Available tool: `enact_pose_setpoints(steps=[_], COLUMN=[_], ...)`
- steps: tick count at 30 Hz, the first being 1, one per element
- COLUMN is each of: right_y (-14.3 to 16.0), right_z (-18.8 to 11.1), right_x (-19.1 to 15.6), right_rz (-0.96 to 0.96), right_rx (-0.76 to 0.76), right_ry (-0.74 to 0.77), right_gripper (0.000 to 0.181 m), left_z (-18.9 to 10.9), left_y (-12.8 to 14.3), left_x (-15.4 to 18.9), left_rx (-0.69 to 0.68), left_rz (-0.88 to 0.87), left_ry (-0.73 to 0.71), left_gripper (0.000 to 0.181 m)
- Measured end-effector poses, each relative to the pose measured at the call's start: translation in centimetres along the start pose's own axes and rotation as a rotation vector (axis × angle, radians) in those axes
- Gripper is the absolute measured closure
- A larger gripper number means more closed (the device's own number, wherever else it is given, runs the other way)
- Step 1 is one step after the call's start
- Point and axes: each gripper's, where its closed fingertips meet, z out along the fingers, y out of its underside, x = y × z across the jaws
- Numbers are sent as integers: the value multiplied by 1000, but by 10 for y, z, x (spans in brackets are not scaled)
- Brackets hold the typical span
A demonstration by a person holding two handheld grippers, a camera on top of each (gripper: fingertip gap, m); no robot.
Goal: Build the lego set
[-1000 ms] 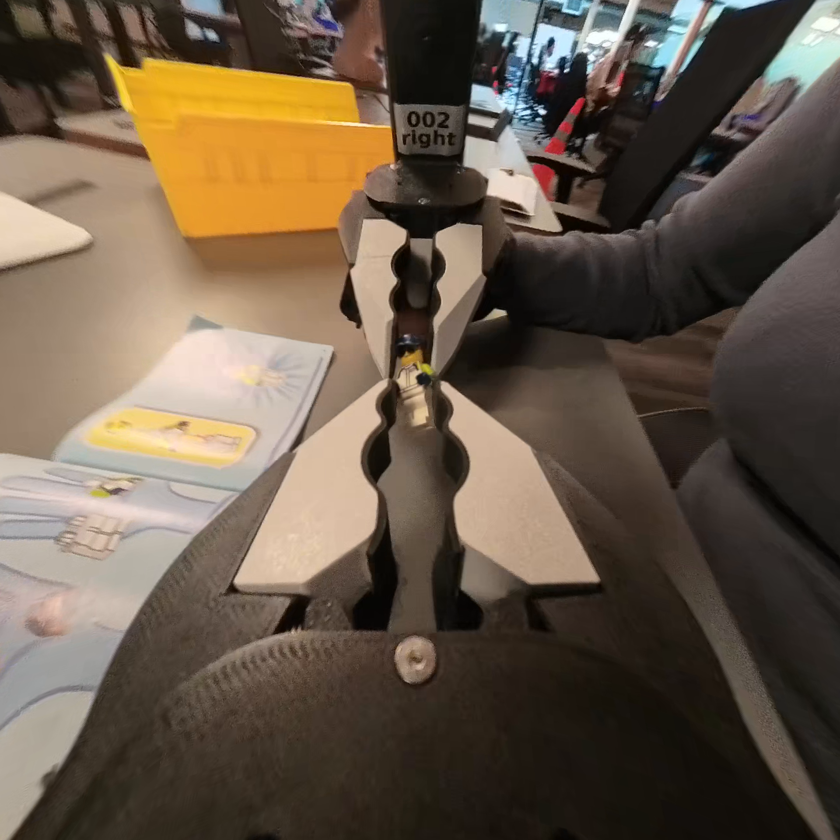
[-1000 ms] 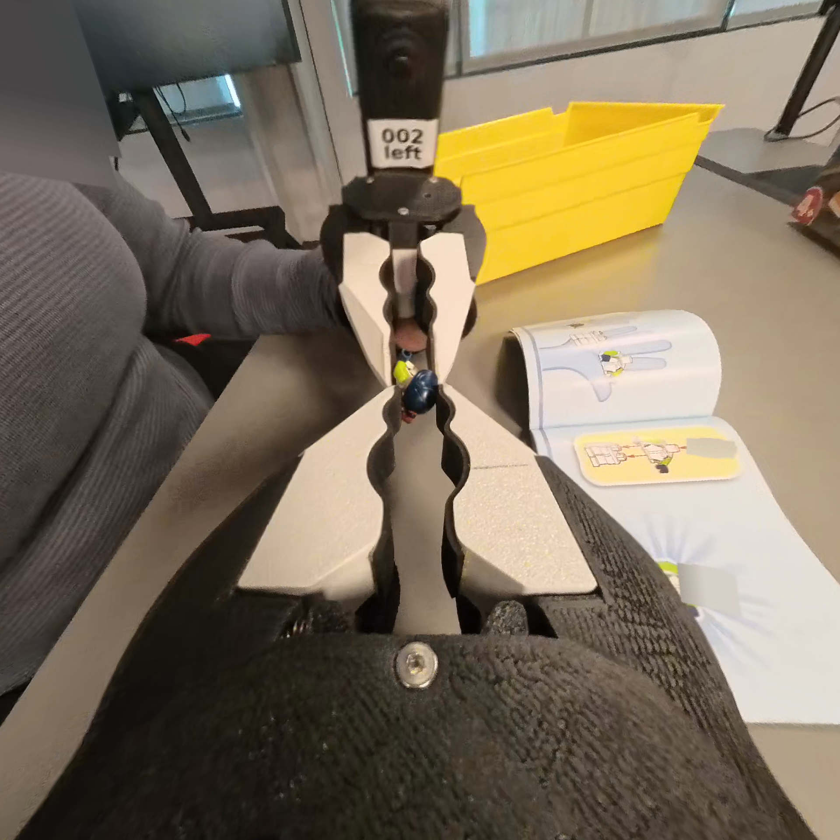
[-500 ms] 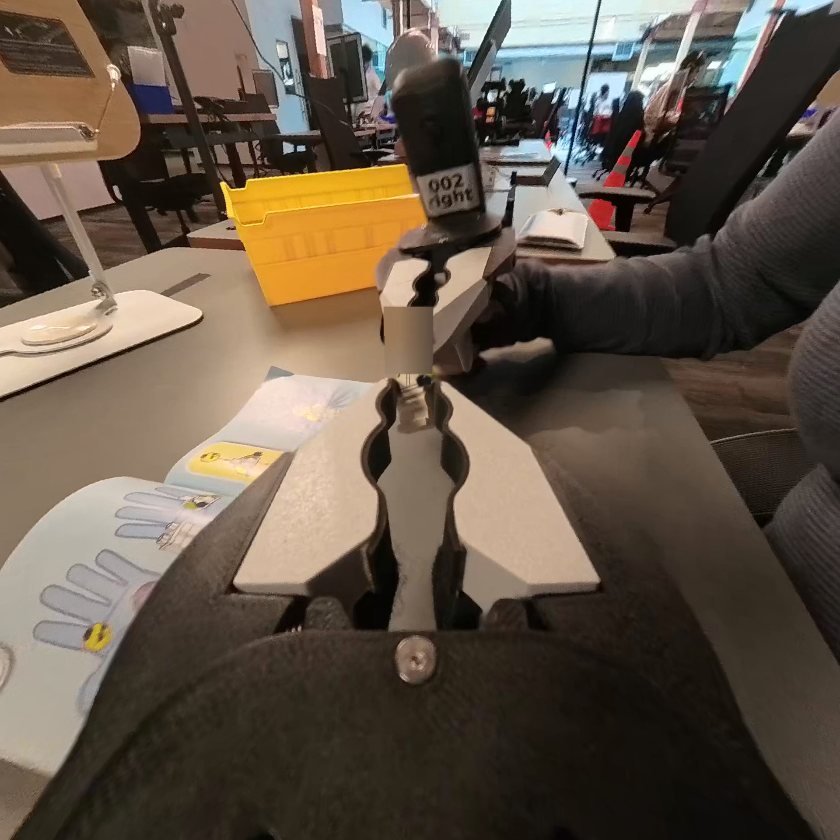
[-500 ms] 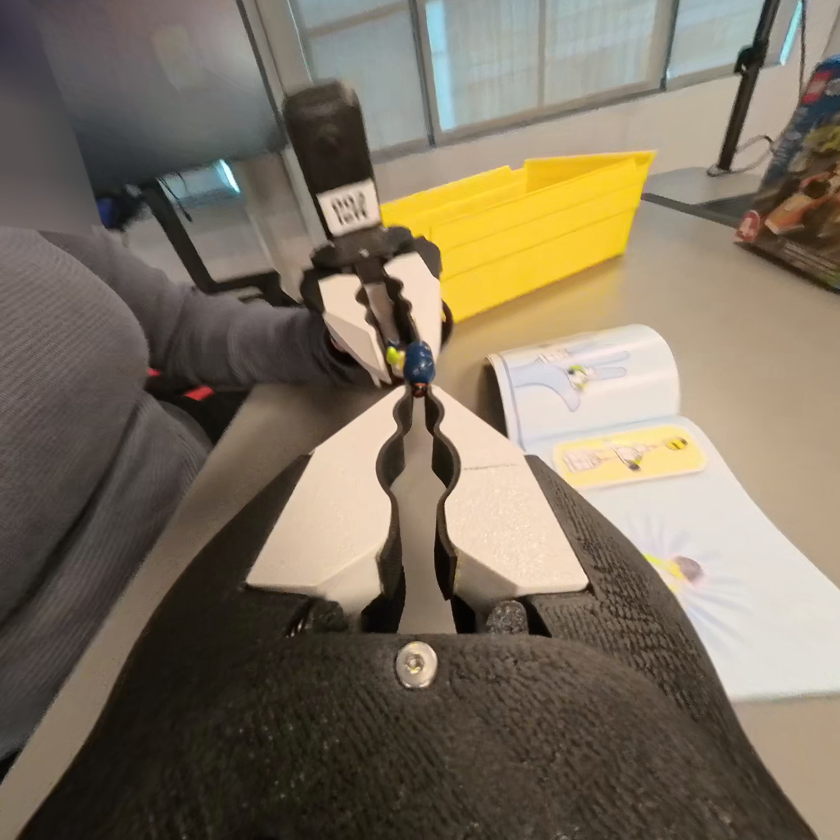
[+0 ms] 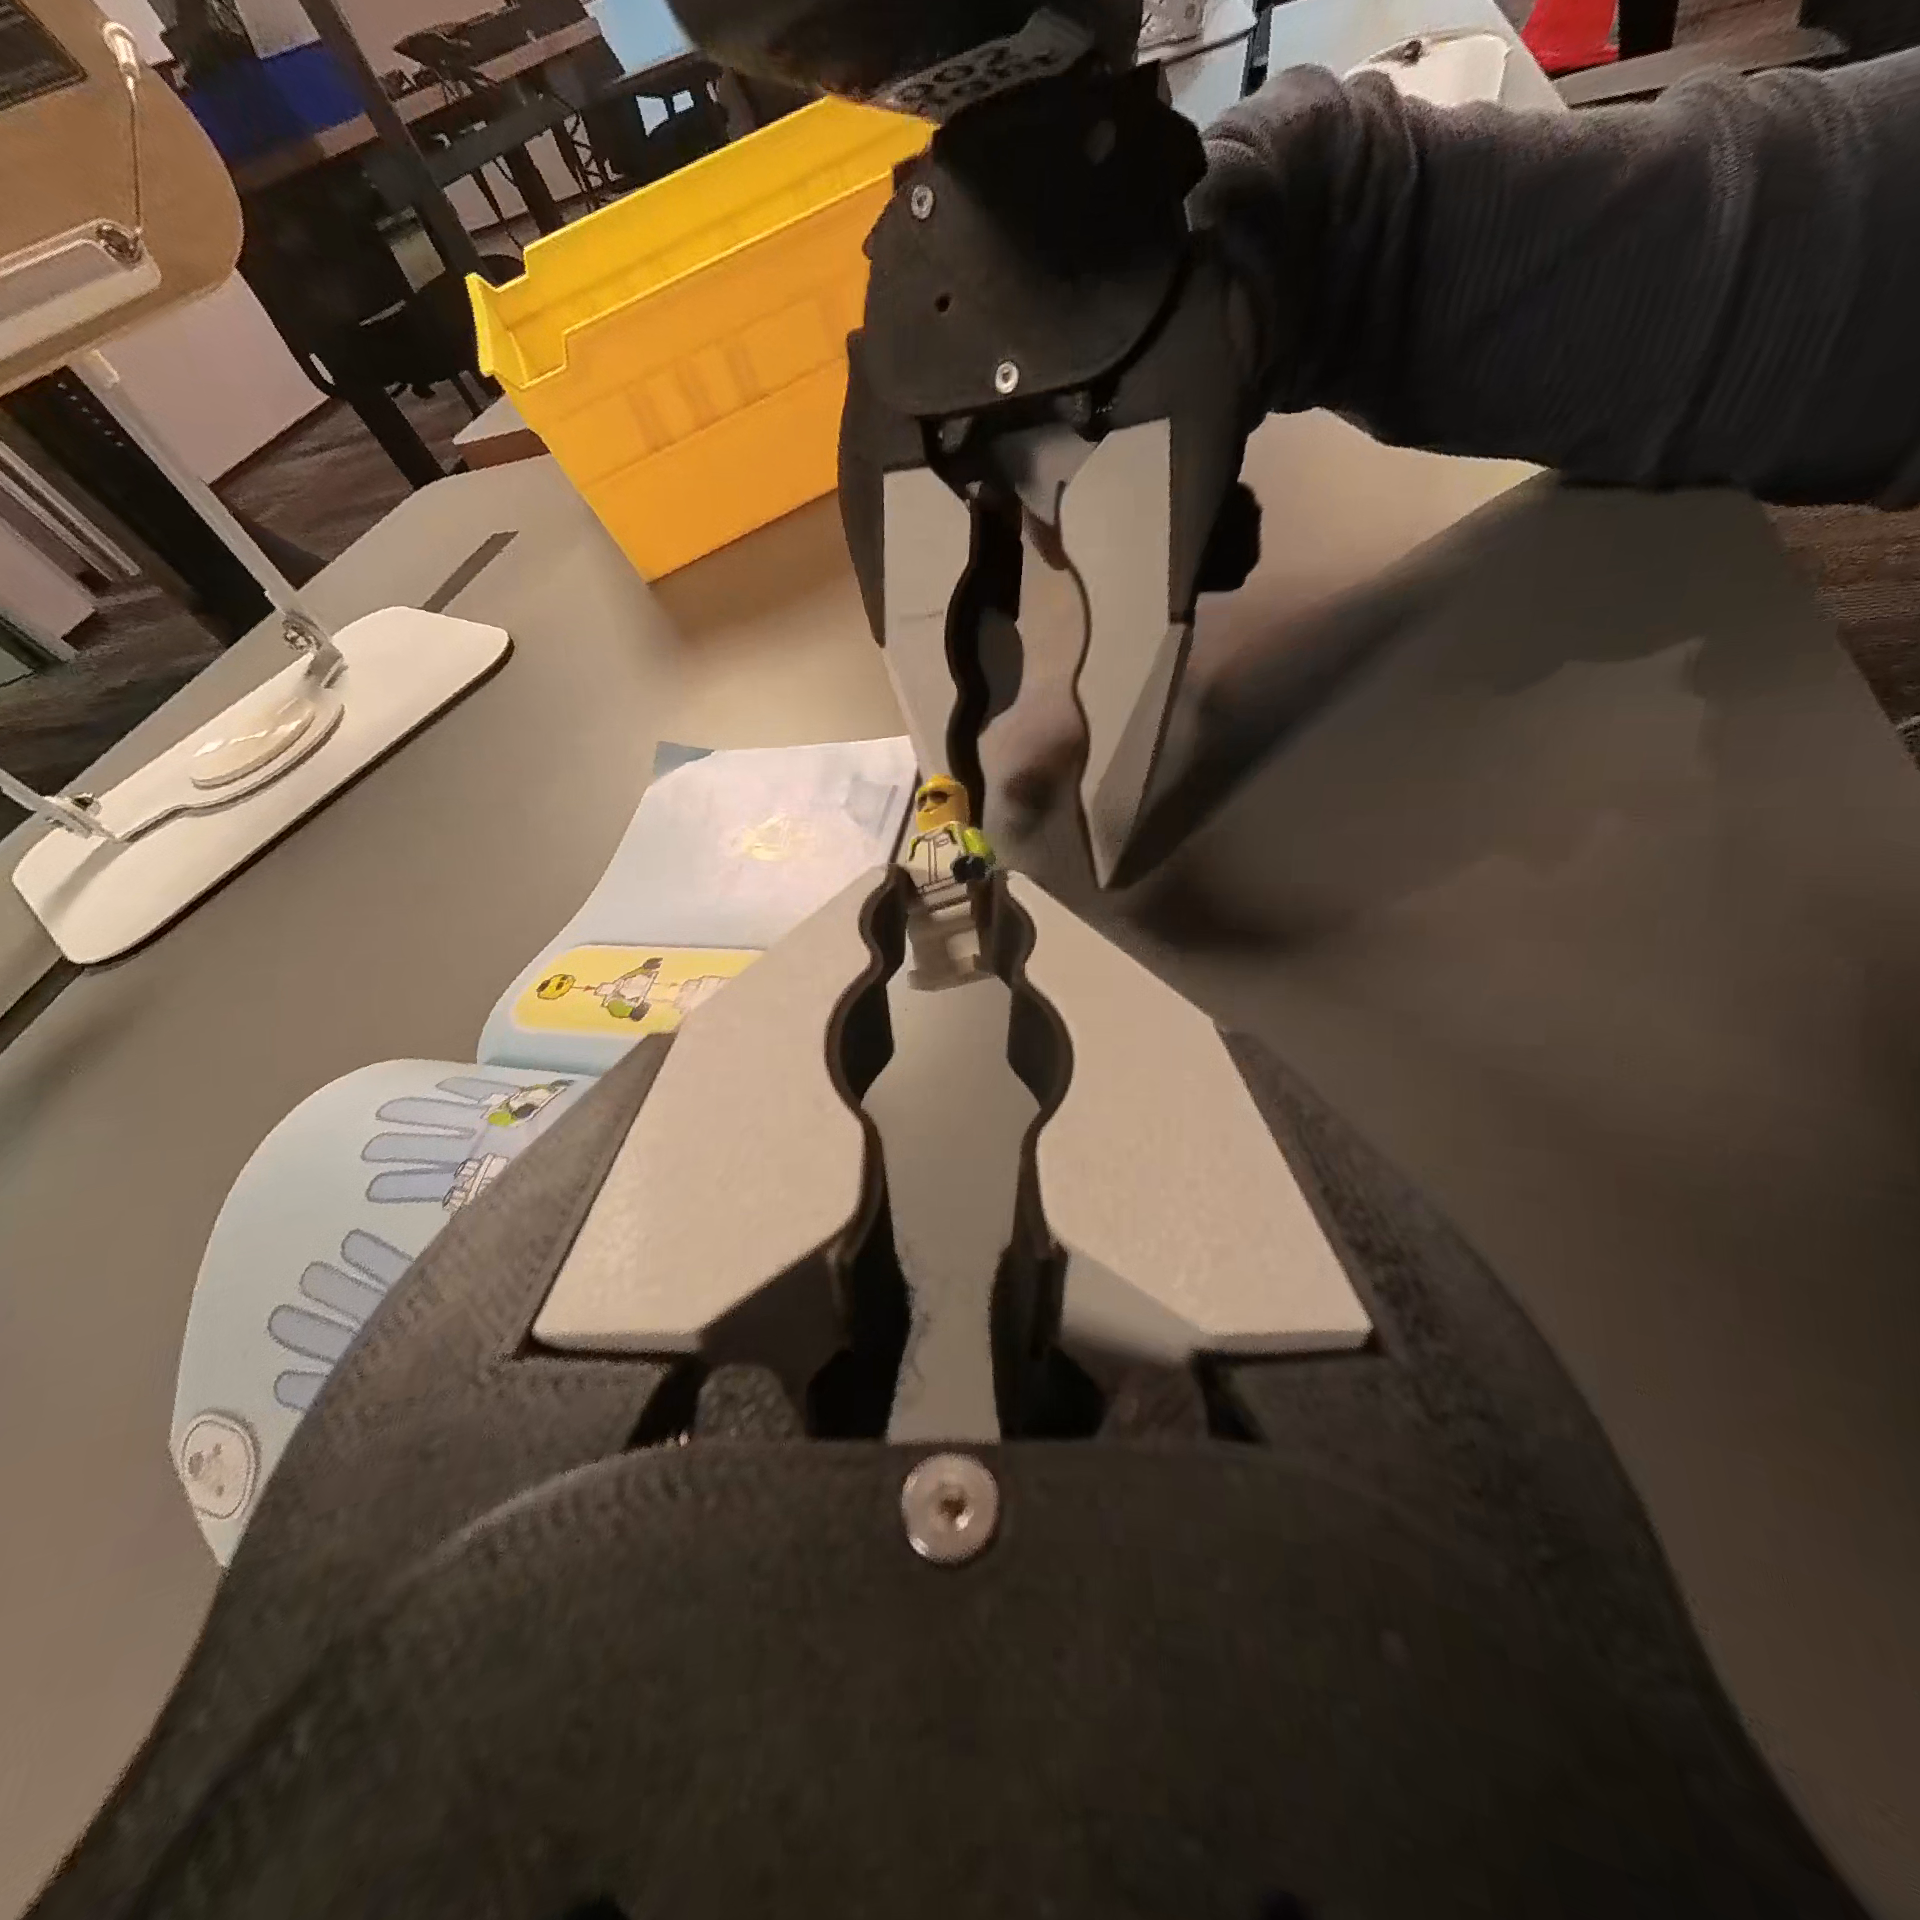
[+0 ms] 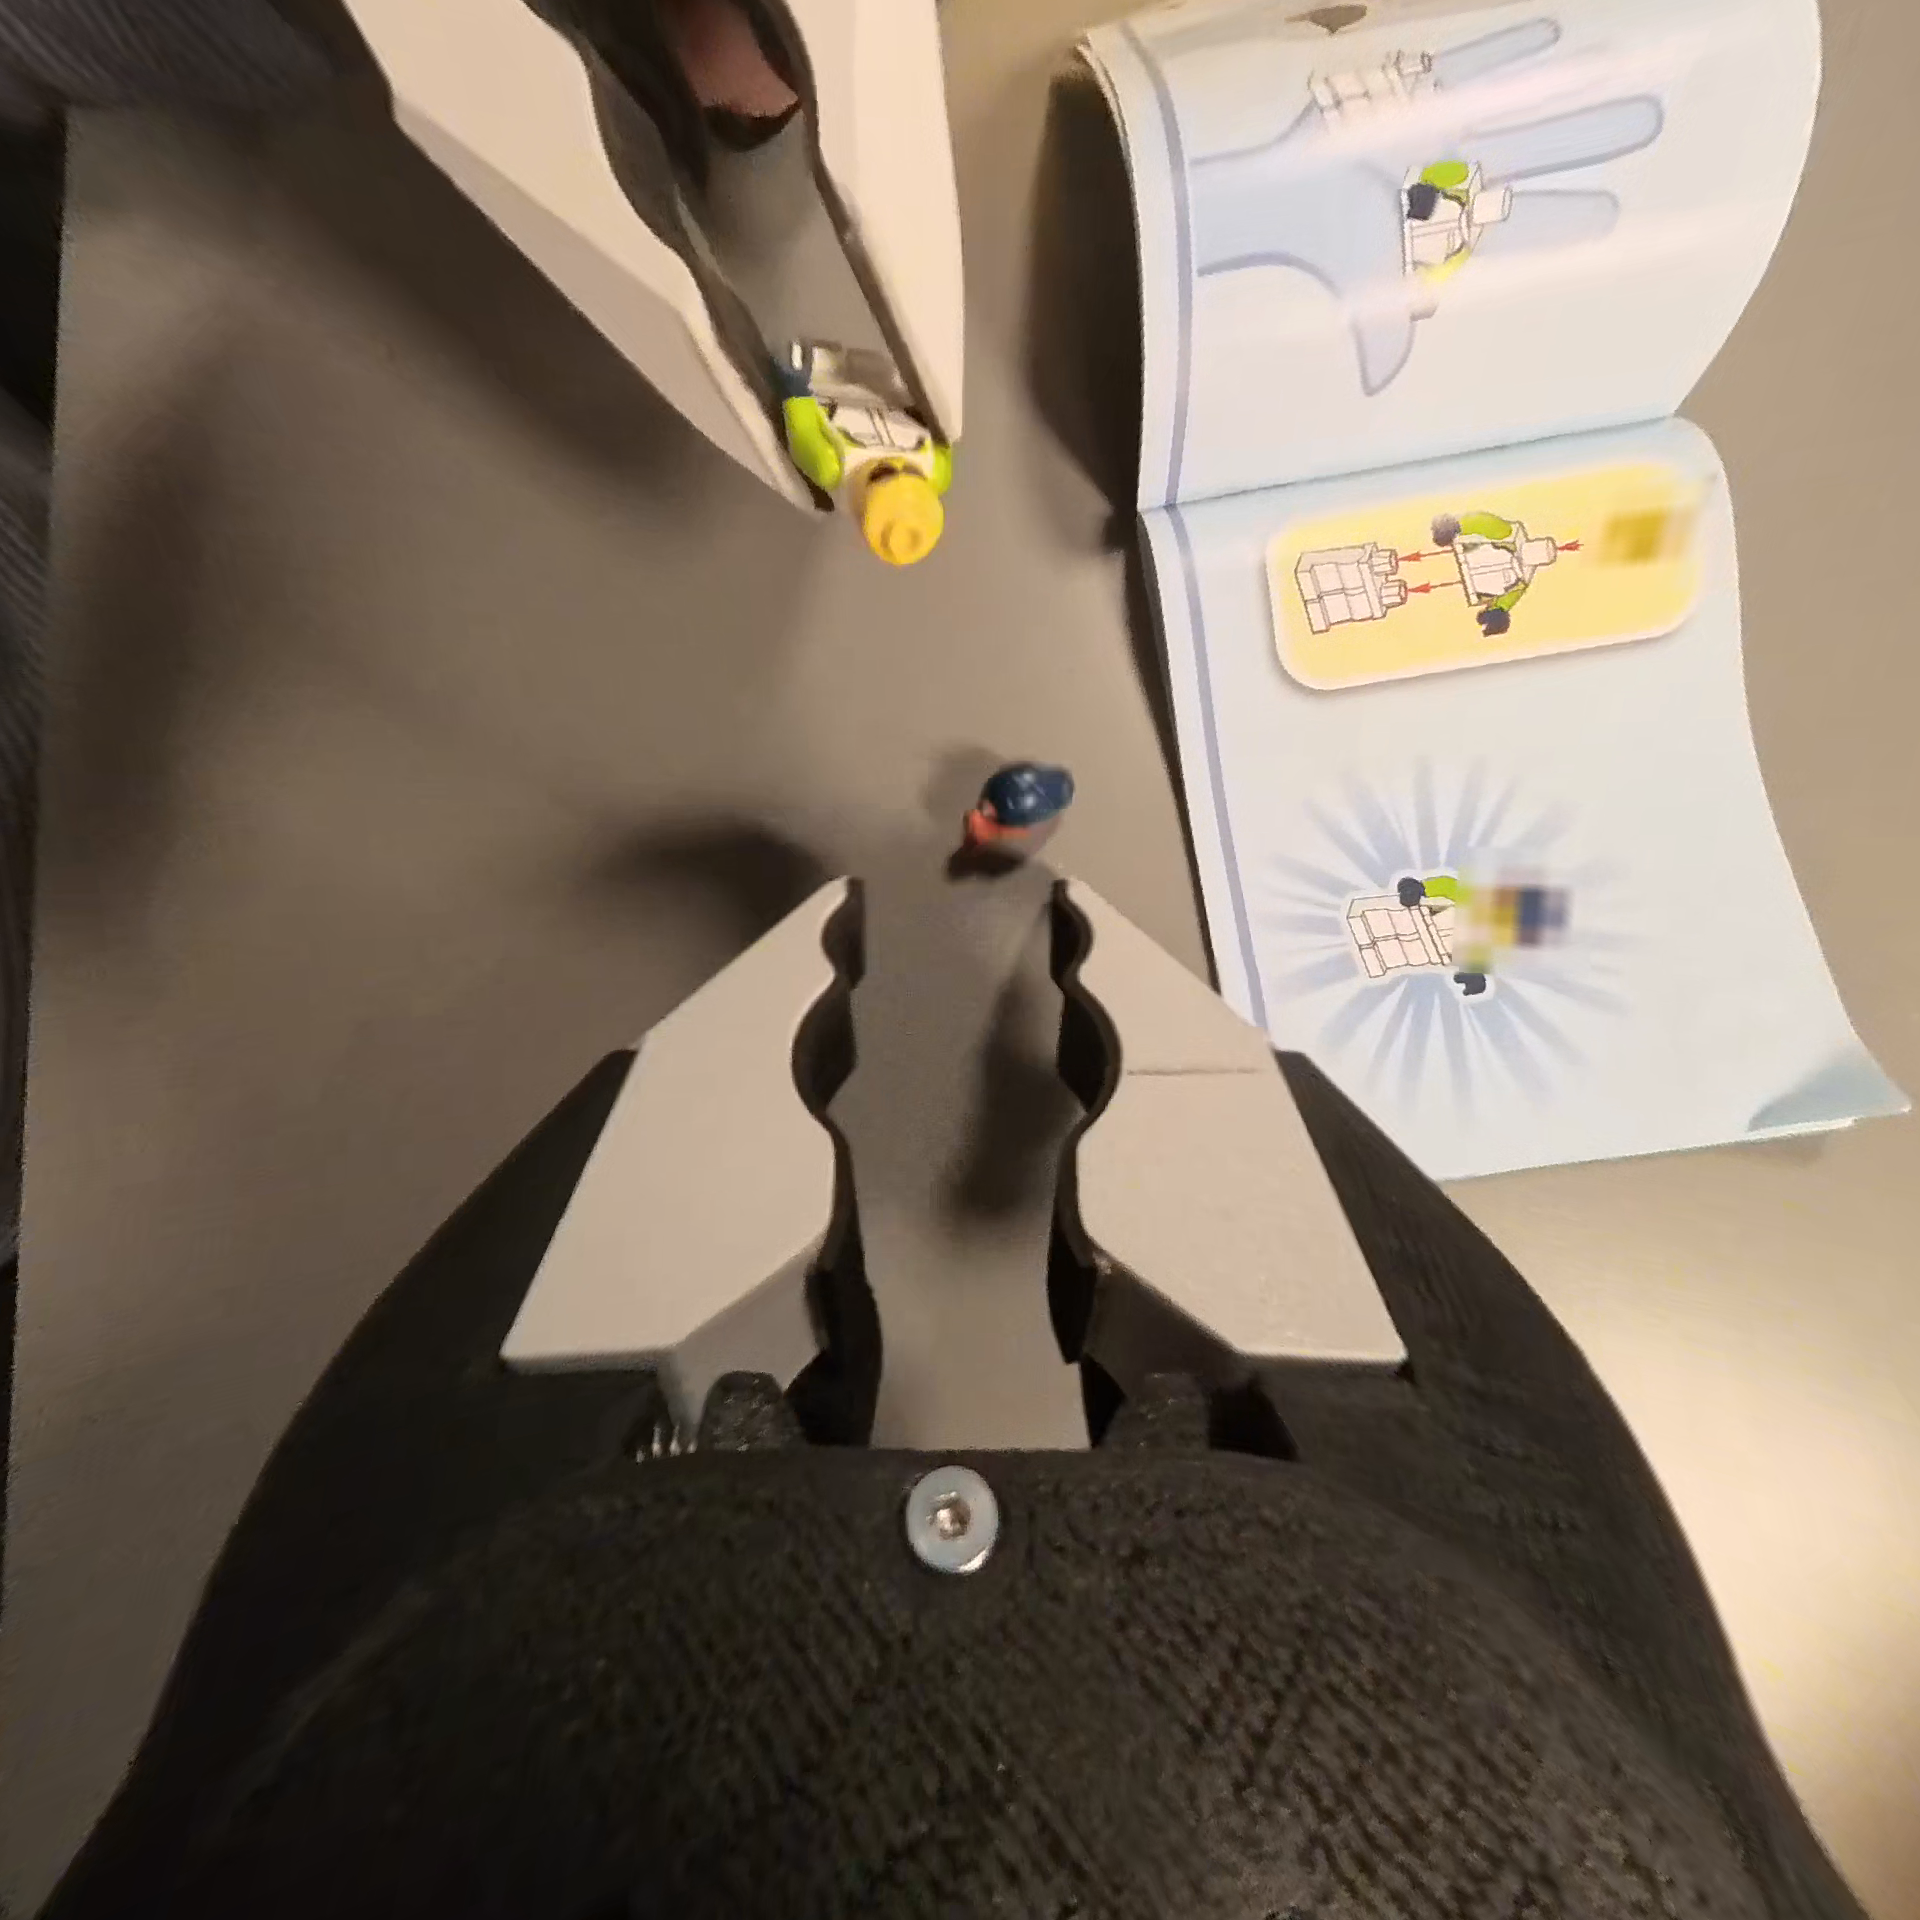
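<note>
We work over the grey table; the yellow bin sits well beyond our left gripper, and the open instruction booklet lies just right of our right gripper. The left gripper is clamped on the minifigure by its legs, bare yellow head clear of the tips; the right gripper is spread and empty, angled down. The dark blue cap rests on the table just ahead of its tips. We judge the step is recovering that cap: we should pinch it squarely by its sides, then press it straight onto the head stud.
</note>
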Motion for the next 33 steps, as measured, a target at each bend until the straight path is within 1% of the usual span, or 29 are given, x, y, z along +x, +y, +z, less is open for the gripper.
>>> enact_pose_setpoints(steps=[2, 4, 6, 7, 8, 10, 12, 14, 16, 19, 22, 23, 24, 26, 27, 29, 30, 32, 33], right_y=[-4, -30, -56, -62, -64, -67, -70, -74, -78, -79, -78, -78, -79, -79, -79, -79, -78, -78, -79], right_z=[-5, -16, -29, -32, -33, -34, -32, -29, -29, -26, -25, -26, -26, -27, -27, -27, -26, -24, -24], right_x=[6, 1, -3, -4, -2, -7, -14, -14, -13, -19, -16, -15, -15, -15, -15, -16, -17, -20, -19], right_rz=[10, 30, 67, 58, 4, -230, -450, -554, -611, -617, -575, -553, -540, -517, -508, -494, -489, -468, -449], right_rx=[55, 240, 426, 465, 480, 496, 481, 442, 439, 452, 455, 465, 478, 494, 498, 507, 508, 512, 525], right_ry=[24, -17, -70, -75, -35, 89, 220, 317, 378, 356, 335, 327, 318, 303, 293, 274, 260, 232, 232], right_gripper=[141, 144, 153, 154, 153, 150, 149, 153, 160, 168, 173, 173, 173, 173, 173, 173, 173, 173, 172], left_z=[-1, -2, -2, -2, -3, -4, -5, -6, -6, -6, -8, -10, -11, -11, -10, -5, -3, -3, -4], left_y=[-1, -3, -6, -8, -9, -12, -13, -14, -14, -13, -16, -18, -19, -15, -14, -10, -9, -10, -10], left_x=[-2, -1, 0, 0, 1, 2, 2, 3, 6, 8, 4, 1, -1, 1, 3, 6, 8, 4, 3], left_rx=[7, 20, 37, 47, 58, 84, 104, 112, 106, 99, 129, 150, 159, 130, 109, 70, 58, 47, 43], left_rz=[3, 3, 2, -11, -40, -118, -197, -241, -263, -272, -278, -258, -221, -92, -27, 73, 107, 152, 155], left_ry=[-9, -10, -5, 3, 16, 62, 104, 136, 166, 186, 162, 134, 98, 45, 21, -14, -23, -67, -66], left_gripper=[168, 168, 167, 167, 167, 168, 168, 168, 168, 168, 167, 162, 150, 144, 145, 152, 156, 174, 175])
